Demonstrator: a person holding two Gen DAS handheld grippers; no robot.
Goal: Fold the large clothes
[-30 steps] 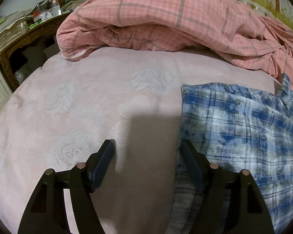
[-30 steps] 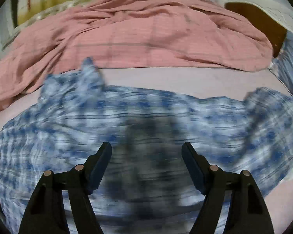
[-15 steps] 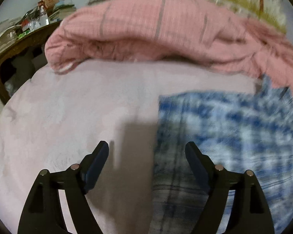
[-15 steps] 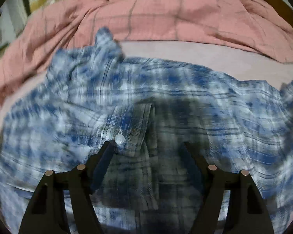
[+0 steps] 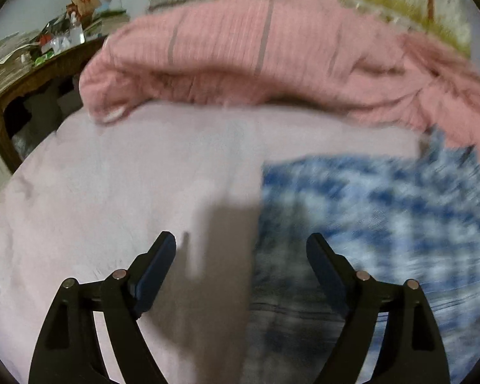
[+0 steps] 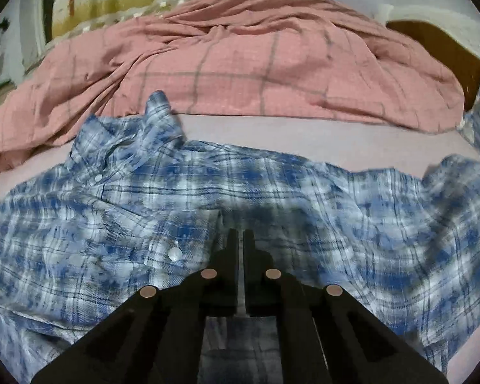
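The blue plaid shirt (image 6: 272,198) lies spread across the pale pink bed sheet (image 6: 304,134), its collar (image 6: 156,108) standing up toward the far side, close to the heaped pink checked quilt (image 6: 256,60). A white button (image 6: 175,252) shows on the shirt's front, just left of the right gripper (image 6: 241,240). That gripper sits low over the middle of the shirt with its 2 fingers drawn almost together; a thin slit remains between them, and whether any cloth is pinched there cannot be told. The left gripper (image 5: 241,249) hovers with its fingers spread wide, holding nothing, over the straight left edge of the shirt (image 5: 368,224) (this view is blurred). Its left finger is above bare sheet (image 5: 112,192), its right finger above plaid. Beyond the quilt (image 5: 256,57), a cluttered wooden desk (image 5: 22,73) stands at far left.
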